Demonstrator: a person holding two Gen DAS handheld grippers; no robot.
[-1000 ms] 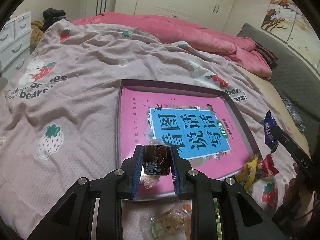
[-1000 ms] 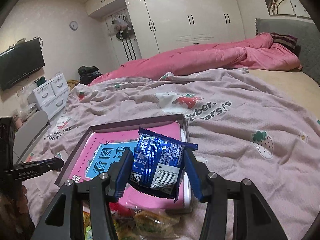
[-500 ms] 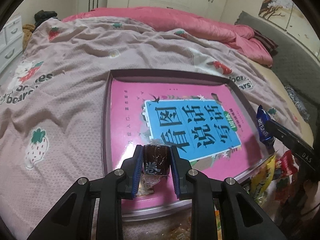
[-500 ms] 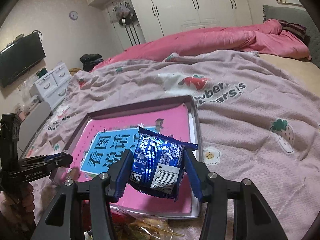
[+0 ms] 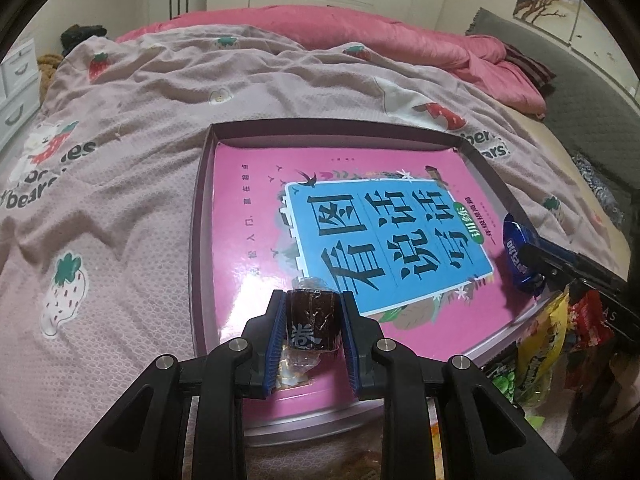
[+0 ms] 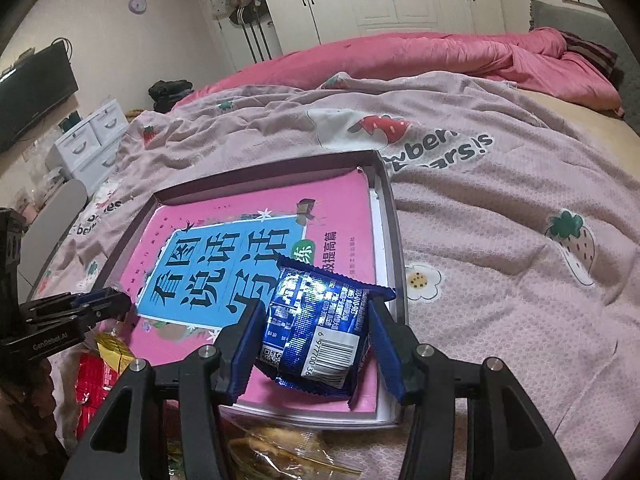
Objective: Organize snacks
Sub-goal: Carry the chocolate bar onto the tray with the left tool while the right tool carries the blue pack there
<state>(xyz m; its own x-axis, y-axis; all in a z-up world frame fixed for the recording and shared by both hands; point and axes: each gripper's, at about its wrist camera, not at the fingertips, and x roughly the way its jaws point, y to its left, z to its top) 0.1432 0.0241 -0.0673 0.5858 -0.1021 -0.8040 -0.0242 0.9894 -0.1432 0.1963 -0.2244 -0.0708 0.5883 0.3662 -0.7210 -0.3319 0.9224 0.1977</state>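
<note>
Left wrist view: a small dark brown wrapped candy point(image 5: 312, 319), a cylinder in clear crinkled film with a pale printed character on its side, sits clamped between the blue pads of the left gripper point(image 5: 312, 330), above the near left corner of a shallow mauve box point(image 5: 199, 240). A pink book point(image 5: 256, 216) with a blue title panel lies flat inside the box and fills most of it. The right gripper point(image 6: 316, 338) grips a blue foil snack packet point(image 6: 318, 330), shiny, with white print, a barcode and crimped ends, over the near right part of the book.

The box rests on a pinkish strawberry-print bedspread point(image 5: 120, 184), with a rumpled pink duvet point(image 5: 400, 40) behind it. Loose snacks point(image 5: 552, 340) in yellow, green and red wrappers lie heaped just beside the box's near right corner, and more crinkled packets point(image 6: 280, 448) lie against its near edge, under the right gripper. The packet hides part of the book's title from the right wrist camera.

Both grippers point forward across the box from its near side, left one low over the rim.
</note>
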